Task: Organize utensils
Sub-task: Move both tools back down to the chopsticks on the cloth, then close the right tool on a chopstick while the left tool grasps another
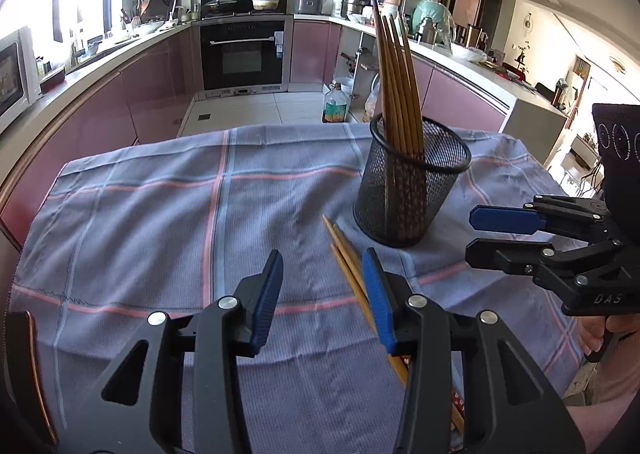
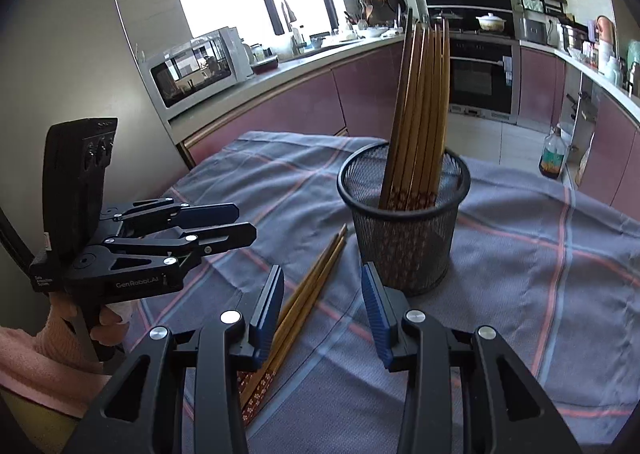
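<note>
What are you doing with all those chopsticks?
A person is tidying chopsticks with a gripper in each hand. Most chopsticks already stand in the black mesh cup on the checked cloth. A few loose chopsticks lie on the cloth beside the cup. The left gripper and right gripper are both open and hold nothing.

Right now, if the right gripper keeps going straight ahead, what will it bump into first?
Probably the black mesh cup holding chopsticks. The open right gripper points just left of it, so depth is uncertain.
</note>
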Demonstrator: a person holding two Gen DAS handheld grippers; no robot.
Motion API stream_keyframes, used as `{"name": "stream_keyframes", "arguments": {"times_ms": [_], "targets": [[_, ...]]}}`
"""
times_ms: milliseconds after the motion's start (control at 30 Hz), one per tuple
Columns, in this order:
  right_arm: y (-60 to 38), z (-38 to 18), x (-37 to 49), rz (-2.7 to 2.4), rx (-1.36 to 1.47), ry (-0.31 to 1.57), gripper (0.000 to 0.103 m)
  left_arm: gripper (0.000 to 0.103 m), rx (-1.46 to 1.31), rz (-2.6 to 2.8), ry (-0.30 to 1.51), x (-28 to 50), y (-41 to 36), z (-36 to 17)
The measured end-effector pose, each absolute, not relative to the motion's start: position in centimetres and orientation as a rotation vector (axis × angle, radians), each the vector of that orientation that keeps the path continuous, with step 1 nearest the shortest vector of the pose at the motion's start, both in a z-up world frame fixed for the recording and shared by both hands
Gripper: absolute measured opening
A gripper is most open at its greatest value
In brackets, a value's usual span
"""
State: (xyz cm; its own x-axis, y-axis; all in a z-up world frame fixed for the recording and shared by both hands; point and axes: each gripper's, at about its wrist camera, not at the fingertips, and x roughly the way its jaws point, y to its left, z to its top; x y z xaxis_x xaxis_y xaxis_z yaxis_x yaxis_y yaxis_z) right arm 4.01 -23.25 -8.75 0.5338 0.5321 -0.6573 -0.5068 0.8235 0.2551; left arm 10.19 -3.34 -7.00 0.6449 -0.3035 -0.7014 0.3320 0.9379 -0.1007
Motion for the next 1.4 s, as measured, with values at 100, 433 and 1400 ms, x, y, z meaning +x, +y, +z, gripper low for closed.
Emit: {"name": "stream_keyframes", "arguments": {"times_ms": [100, 433, 1400], "targets": [[-22.8, -10.0, 3.7, 0.617, 0.038, 0.833, 0.038, 0.041, 0.034, -0.381, 0.828, 9.4, -3.2, -8.5], [-20.4, -12.7, 2.1, 0.609, -0.043, 0.898, 0.038, 0.043, 0.06, -0.406, 0.886, 8.1, -4.6, -10.9], [-19.1, -13.7, 2.6, 0.522, -0.119, 0.916, 0.034, 0.046, 0.082, -0.434, 0.943, 8.0, -5.5, -12.8]]}}
